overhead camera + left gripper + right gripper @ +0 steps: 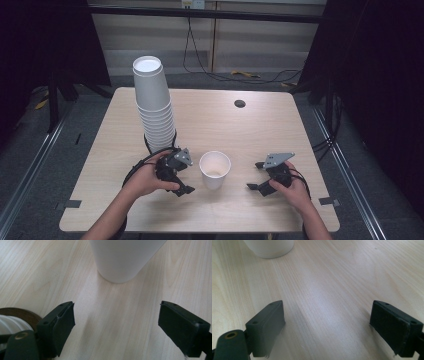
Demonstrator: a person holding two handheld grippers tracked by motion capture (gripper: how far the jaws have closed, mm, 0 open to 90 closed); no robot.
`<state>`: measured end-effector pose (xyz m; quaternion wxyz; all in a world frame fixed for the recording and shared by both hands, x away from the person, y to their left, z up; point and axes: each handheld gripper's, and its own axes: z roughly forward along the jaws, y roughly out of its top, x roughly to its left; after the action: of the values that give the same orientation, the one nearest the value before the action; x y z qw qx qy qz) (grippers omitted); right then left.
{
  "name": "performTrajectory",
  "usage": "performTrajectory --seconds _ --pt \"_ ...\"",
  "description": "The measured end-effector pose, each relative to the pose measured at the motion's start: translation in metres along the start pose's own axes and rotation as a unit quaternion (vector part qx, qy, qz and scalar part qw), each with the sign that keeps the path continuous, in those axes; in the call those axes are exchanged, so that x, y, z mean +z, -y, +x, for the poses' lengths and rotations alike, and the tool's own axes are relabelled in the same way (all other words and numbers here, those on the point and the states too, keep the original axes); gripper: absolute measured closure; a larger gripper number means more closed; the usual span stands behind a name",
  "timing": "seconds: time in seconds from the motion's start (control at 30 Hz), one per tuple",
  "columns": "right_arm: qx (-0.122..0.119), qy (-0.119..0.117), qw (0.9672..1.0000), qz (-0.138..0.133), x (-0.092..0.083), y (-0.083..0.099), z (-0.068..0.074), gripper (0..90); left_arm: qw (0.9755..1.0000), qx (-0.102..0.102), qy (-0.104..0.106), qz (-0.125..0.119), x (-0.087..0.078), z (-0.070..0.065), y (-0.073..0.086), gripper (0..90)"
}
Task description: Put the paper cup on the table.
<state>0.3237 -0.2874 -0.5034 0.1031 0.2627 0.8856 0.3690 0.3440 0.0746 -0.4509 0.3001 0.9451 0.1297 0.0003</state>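
White paper cup [215, 169] standing alone and upright on the pale wood table [260, 130], mouth up, between the two grippers and just right of the tall cup stack [154, 107]. Left gripper [181, 176] lying low beside the cup, jaws spread wide and pinching nothing, the cup's base [120, 270] showing ahead of the gap in the left gripper view, not yet between the jaws. Right gripper [257, 176] resting apart on the cup's other side, jaws likewise spread and empty, the cup's base [270, 248] sitting off at the top left corner of the right gripper view. Stack rising just behind the left hand [145, 179], its foot close to that gripper. Judging by the layout: one cup separated from the stack and set down, many more waiting nested; either the single cup about to be gripped or the next one about to be pulled, neither grasp begun. Nothing tipped, nothing spilled.
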Motion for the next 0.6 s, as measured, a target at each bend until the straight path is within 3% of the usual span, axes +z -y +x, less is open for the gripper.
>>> performTrajectory --seconds 0.6 --pt "0.000 0.000 1.0000 0.000 0.000 0.000 0.000 12.0 0.9998 -0.015 -0.005 -0.015 0.001 -0.003 0.031 14.1"
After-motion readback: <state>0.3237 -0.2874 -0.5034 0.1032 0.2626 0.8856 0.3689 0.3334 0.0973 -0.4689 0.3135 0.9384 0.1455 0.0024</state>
